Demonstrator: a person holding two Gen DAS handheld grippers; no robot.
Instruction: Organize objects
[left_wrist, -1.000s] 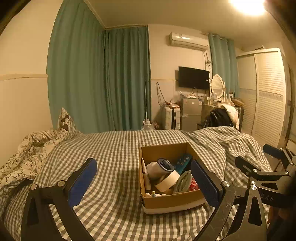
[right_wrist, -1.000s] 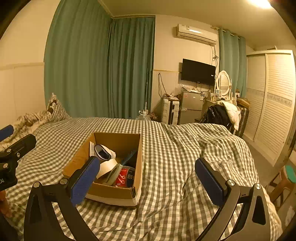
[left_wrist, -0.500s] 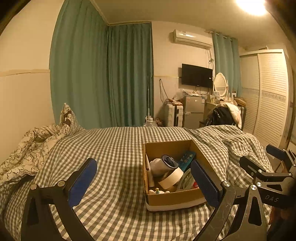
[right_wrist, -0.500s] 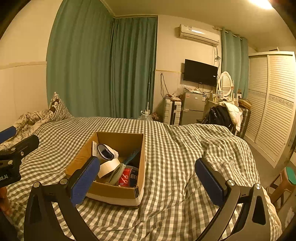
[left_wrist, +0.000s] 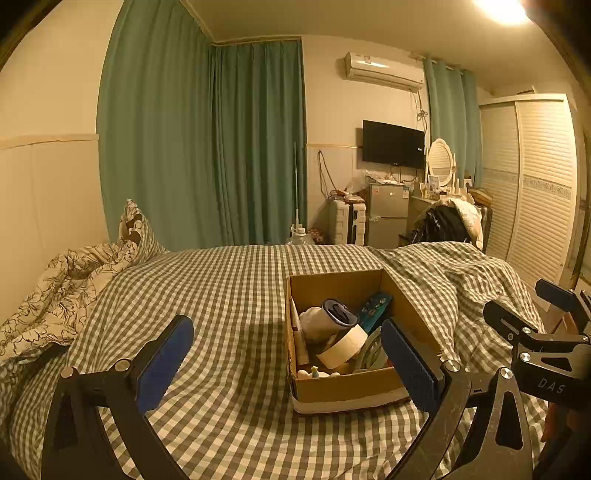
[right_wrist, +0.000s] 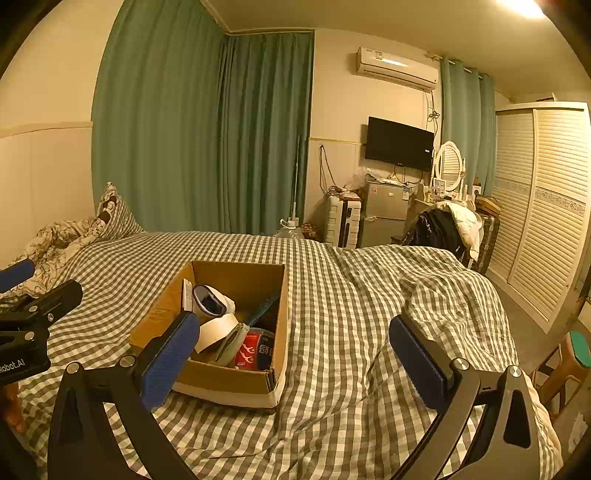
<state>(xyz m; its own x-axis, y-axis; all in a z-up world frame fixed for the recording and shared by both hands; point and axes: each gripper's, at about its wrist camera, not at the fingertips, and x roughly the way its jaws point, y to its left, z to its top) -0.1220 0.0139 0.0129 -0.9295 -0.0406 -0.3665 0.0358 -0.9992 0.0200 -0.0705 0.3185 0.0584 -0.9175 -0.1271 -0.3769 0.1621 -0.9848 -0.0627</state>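
An open cardboard box (left_wrist: 354, 387) sits on the checked bed cover; it also shows in the right wrist view (right_wrist: 221, 380). Inside lie a roll of beige tape (left_wrist: 341, 349), a white rolled thing with a dark end (left_wrist: 325, 319), a teal packet (left_wrist: 375, 306) and a red can (right_wrist: 255, 350). My left gripper (left_wrist: 284, 360) is open and empty, held above the bed just in front of the box. My right gripper (right_wrist: 291, 354) is open and empty, to the right of the box.
A flowered quilt and pillow (left_wrist: 74, 266) lie at the bed's left. The checked cover is bunched up at the right (right_wrist: 443, 288). Beyond the bed stand a small fridge (right_wrist: 384, 214), a suitcase (right_wrist: 341, 225), a chair with clothes (right_wrist: 443, 225) and a wardrobe (right_wrist: 546, 206).
Both grippers have risen and tilted up a little, so the box sits lower in both views. Both stay open and empty.
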